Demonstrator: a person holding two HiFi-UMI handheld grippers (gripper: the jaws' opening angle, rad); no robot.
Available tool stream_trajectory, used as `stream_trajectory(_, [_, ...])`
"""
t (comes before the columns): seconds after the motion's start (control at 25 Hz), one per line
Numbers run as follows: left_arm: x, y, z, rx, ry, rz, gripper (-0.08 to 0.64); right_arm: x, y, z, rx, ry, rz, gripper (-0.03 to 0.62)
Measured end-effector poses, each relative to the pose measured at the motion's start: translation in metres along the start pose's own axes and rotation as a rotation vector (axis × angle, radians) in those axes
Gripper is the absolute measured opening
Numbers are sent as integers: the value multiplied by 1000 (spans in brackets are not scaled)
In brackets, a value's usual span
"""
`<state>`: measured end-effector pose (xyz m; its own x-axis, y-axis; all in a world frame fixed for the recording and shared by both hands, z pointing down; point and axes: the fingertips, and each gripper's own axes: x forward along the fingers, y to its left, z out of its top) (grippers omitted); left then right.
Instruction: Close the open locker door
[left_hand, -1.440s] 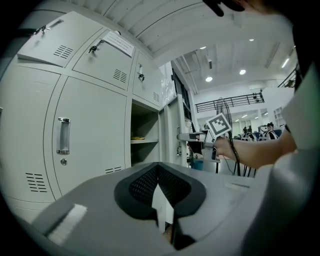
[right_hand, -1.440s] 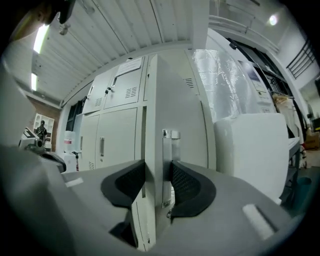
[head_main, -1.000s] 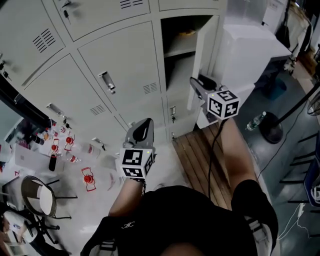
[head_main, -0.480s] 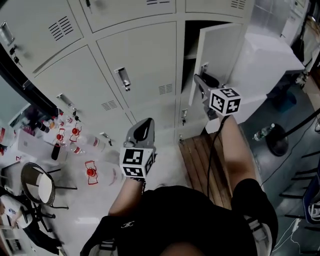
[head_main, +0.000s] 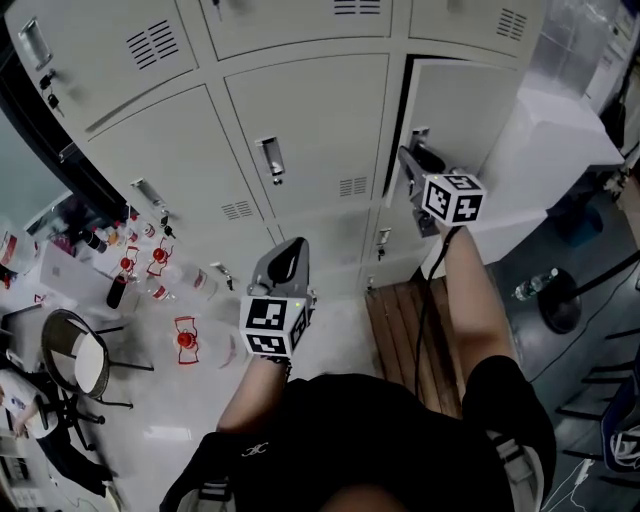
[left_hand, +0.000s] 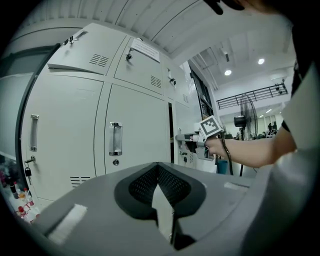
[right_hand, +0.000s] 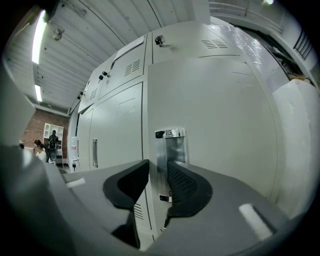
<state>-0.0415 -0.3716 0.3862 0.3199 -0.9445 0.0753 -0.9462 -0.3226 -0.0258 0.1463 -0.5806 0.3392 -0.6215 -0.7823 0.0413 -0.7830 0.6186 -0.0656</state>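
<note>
The pale grey locker door (head_main: 450, 110) stands almost closed, with only a thin dark gap (head_main: 404, 120) left along its left edge. My right gripper (head_main: 408, 158) is at that edge. In the right gripper view its jaws (right_hand: 157, 165) straddle the door's edge and are closed on the metal handle (right_hand: 170, 145), part of which they hide. The door (right_hand: 220, 125) fills that view's right side. My left gripper (head_main: 290, 250) hangs low in front of the lockers, well away from the door, shut and empty (left_hand: 159, 167).
Closed lockers (head_main: 310, 130) fill the wall to the left. Several bottles (head_main: 180, 340) and a round stool (head_main: 75, 370) stand on the floor at left. A wooden pallet (head_main: 400, 330) lies under my right arm. A white block (head_main: 545, 160) stands right of the door.
The door has swung from wide open to nearly closed, hiding the shelf inside. My right gripper went with it, toward the lockers. The left gripper has stayed put.
</note>
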Motion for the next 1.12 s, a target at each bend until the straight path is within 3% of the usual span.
stream_trajectory(0.68, [-11,29,1,15,-7,47,0,31,-11,3,72,-56,46,121])
stream_trajectory(0.96, [-13,26,1,17,-8,35,0,25,-10,2,61,-58,29,124])
stream_trajectory(1.12, [-12,18,3,18,-15,14,0,6,-14,7,85,-109,-5,126])
